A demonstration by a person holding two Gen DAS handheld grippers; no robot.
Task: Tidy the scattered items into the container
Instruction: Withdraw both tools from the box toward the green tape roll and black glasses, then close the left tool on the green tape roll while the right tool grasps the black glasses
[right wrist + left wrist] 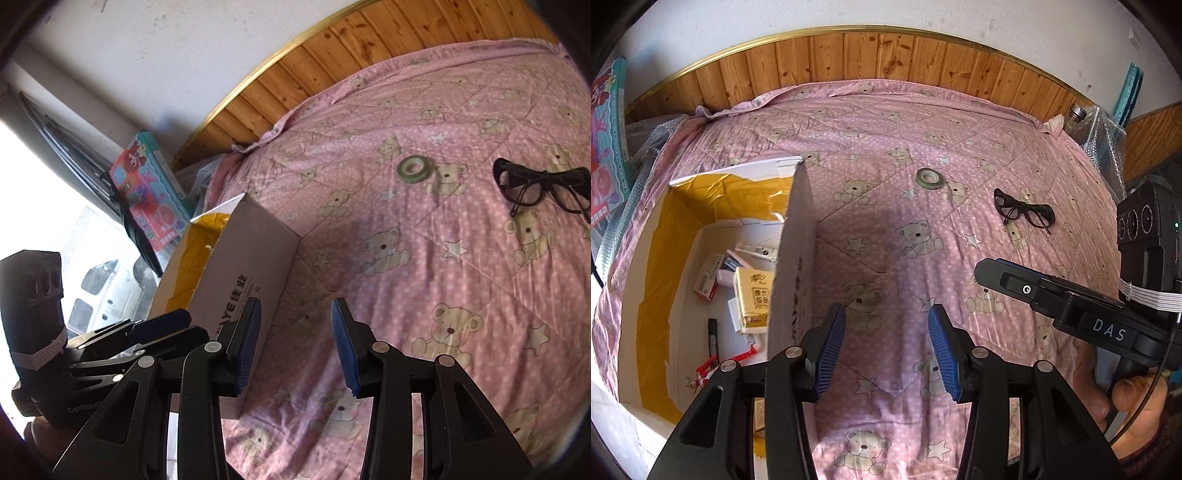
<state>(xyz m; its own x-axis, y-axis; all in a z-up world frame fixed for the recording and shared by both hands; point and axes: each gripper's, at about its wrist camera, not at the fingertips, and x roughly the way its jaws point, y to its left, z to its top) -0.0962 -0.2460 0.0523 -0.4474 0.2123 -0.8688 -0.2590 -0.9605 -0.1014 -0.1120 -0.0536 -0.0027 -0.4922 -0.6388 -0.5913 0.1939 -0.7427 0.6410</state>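
Observation:
A white cardboard box (796,258) (255,251) with yellow tape stands on the pink bear-print quilt at the left. Inside lie a tissue pack (753,295), a small carton (707,277), a marker (713,338) and a red wrapper (713,367). A roll of green tape (930,178) (414,168) and black glasses (1023,211) (539,186) lie loose on the quilt, farther off. My left gripper (886,349) hangs open and empty beside the box's right wall. My right gripper (295,345) is open and empty too, near the box's corner.
A wooden headboard (886,55) backs the bed. A colourful toy box (605,147) (151,192) leans at the left, beside bubble wrap. A hand (1126,398) holds the right gripper's handle at the right edge of the left wrist view. Bare quilt (886,240) spreads between box and glasses.

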